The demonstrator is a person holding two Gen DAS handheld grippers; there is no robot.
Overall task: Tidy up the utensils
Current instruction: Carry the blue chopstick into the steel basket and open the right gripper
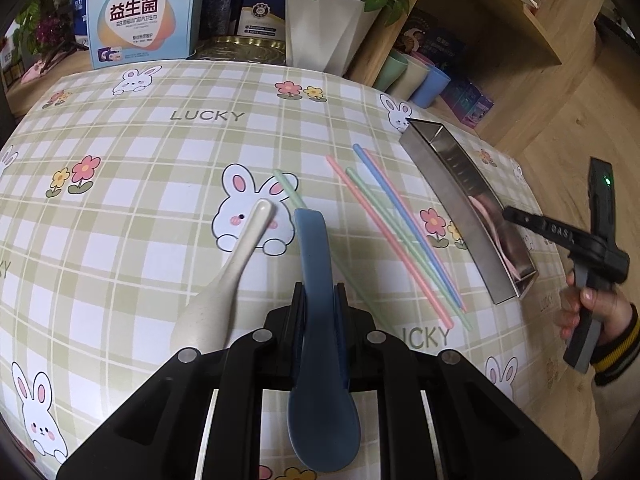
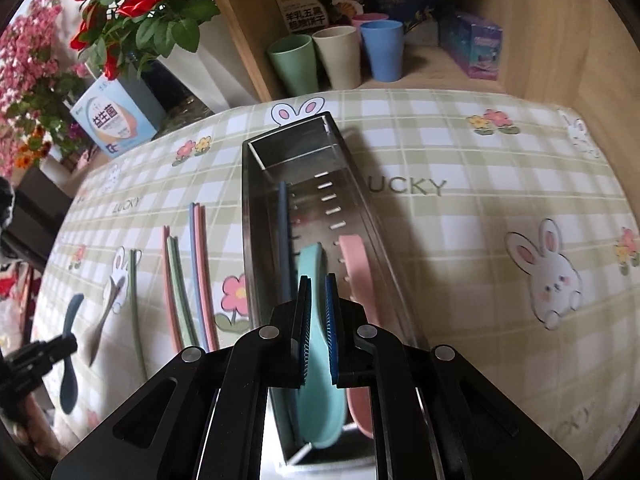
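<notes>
My left gripper (image 1: 320,296) is shut on a dark blue spoon (image 1: 320,360), handle pointing forward, just above the tablecloth. A cream spoon (image 1: 224,280) lies to its left. Several pink, green and blue chopsticks (image 1: 400,236) lie to the right, one green chopstick (image 1: 289,188) under the blue spoon. A steel tray (image 2: 256,240) stands lengthwise on the table; it also shows at the right of the left wrist view (image 1: 448,208). My right gripper (image 2: 318,292) is shut on a teal spoon (image 2: 320,400) over the tray's near end, beside a pink spoon (image 2: 358,276) and a dark blue chopstick (image 2: 283,240) inside.
A checked bunny tablecloth (image 1: 160,140) covers the table. A white flower pot (image 1: 328,28), a box (image 1: 140,16) and a round tin (image 1: 240,48) stand at the back. Green, cream, blue and pink cups (image 2: 336,56) stand on a wooden shelf behind the tray.
</notes>
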